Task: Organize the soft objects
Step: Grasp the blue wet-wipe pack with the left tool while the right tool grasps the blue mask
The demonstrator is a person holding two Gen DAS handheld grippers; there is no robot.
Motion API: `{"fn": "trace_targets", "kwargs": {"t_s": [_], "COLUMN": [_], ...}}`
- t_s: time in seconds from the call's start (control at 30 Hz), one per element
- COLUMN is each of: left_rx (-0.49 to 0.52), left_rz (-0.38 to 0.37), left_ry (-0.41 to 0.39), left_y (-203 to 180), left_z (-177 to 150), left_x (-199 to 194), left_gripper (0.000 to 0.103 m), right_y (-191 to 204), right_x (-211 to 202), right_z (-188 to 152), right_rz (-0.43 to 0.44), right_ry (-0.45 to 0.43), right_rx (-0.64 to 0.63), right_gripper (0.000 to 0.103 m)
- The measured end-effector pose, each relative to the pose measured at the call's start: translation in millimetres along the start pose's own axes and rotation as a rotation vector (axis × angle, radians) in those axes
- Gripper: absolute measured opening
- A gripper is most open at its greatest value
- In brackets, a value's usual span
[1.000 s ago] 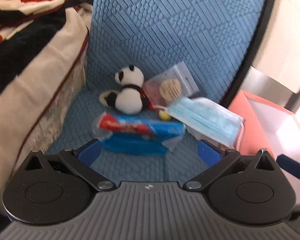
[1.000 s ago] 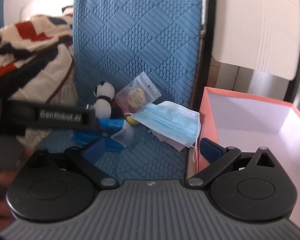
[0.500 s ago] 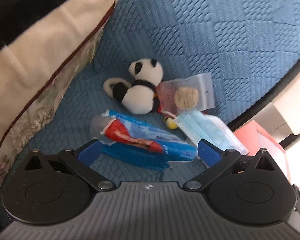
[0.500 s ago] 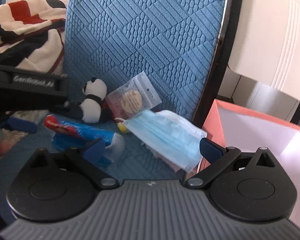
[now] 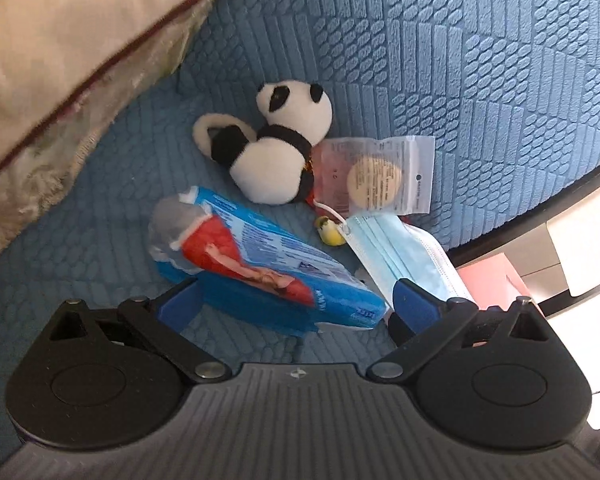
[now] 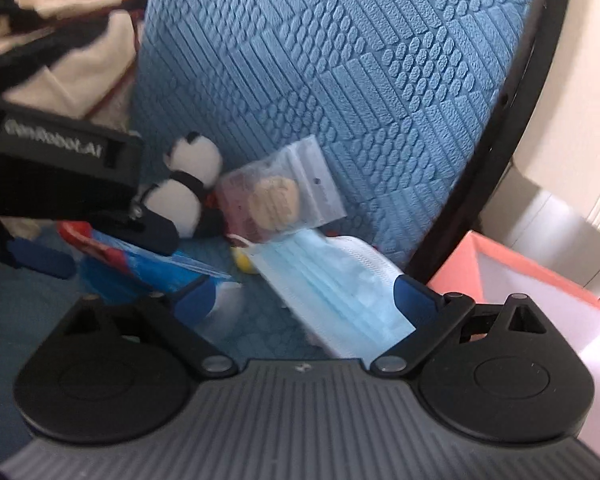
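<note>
On a blue quilted seat lies a pile of soft things. A panda plush [image 5: 276, 160] leans at the back, beside a clear bag with a round pad [image 5: 380, 176]. A blue and red packet [image 5: 260, 264] lies in front, and my left gripper [image 5: 296, 302] is open with the packet's near end between its fingers. A light blue face mask [image 6: 340, 284] lies to the right. My right gripper [image 6: 304, 292] is open just above the mask's near edge. The panda [image 6: 188, 192] and clear bag [image 6: 280, 196] also show in the right wrist view.
A cream cushion with dark red piping [image 5: 60, 80] presses in from the left. The blue backrest [image 6: 340, 80] rises behind the pile. A pink open box [image 6: 520, 264] stands right of the seat's black rim. The other tool's black housing [image 6: 60, 168] fills the right view's left side.
Both grippers have come closer to the pile. The left one has lowered until the packet sits between its fingers. The right one has neared the mask.
</note>
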State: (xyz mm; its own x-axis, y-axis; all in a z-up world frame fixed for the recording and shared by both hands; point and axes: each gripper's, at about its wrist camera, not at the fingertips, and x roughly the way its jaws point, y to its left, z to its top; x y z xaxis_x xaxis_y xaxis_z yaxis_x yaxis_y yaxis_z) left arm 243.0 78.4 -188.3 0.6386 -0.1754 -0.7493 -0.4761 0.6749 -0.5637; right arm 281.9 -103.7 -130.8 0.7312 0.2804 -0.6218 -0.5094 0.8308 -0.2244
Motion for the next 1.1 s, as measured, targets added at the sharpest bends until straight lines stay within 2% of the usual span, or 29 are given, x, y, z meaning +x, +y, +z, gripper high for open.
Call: {"fn": "trace_targets", "kwargs": {"t_s": [0.1,0.2,0.3,0.5,0.57,0.67,0.73,0.93,1.03,1.1], "left_rx": [-0.072,-0.1,-0.133,-0.193,-0.212,-0.192,-0.165,-0.156,-0.17,-0.174], "left_rz": [-0.03,-0.02,-0.03,0.003,0.012,0.017,0.032,0.027,0.003,-0.019], "left_ry": [0.06,0.073,0.072,0.059,0.065,0.074,0.065,0.077,0.088,0.098], "left_y": [6,9,13,28,34,32,29,28,31,29], "left_z": [1,3,5,11,12,12,10,6,4,2], "left_x": [12,19,22,23,25,25,24,32,38,40], "left_gripper": [0.096,0.092,0.085,0.064,0.05,0.038,0.035,0.036,0.042,0.045], "right_y": [-4,-15,-19,-9,-5,-5,-5,-13,-22,-26], "right_x": [11,21,29,48,56,69,77,92,96,98], "right_z": [1,2,4,8,10,11,9,4,1,-2], "right_rz": [-0.066,-0.083,-0.063,-0.031,-0.036,-0.031,-0.038,-0.017,0.015,0.041], "right_ry": [0.023,0.036,0.032,0.039,0.045,0.067,0.094,0.201,0.248,0.268], "right_rx": [-0.036,0.001,0.012,-0.053,-0.078,-0.09,-0.097,-0.027,0.038,0.068], "right_gripper": [0.098,0.098,0.098,0.098,0.098,0.098,0.098,0.097,0.08,0.06]}}
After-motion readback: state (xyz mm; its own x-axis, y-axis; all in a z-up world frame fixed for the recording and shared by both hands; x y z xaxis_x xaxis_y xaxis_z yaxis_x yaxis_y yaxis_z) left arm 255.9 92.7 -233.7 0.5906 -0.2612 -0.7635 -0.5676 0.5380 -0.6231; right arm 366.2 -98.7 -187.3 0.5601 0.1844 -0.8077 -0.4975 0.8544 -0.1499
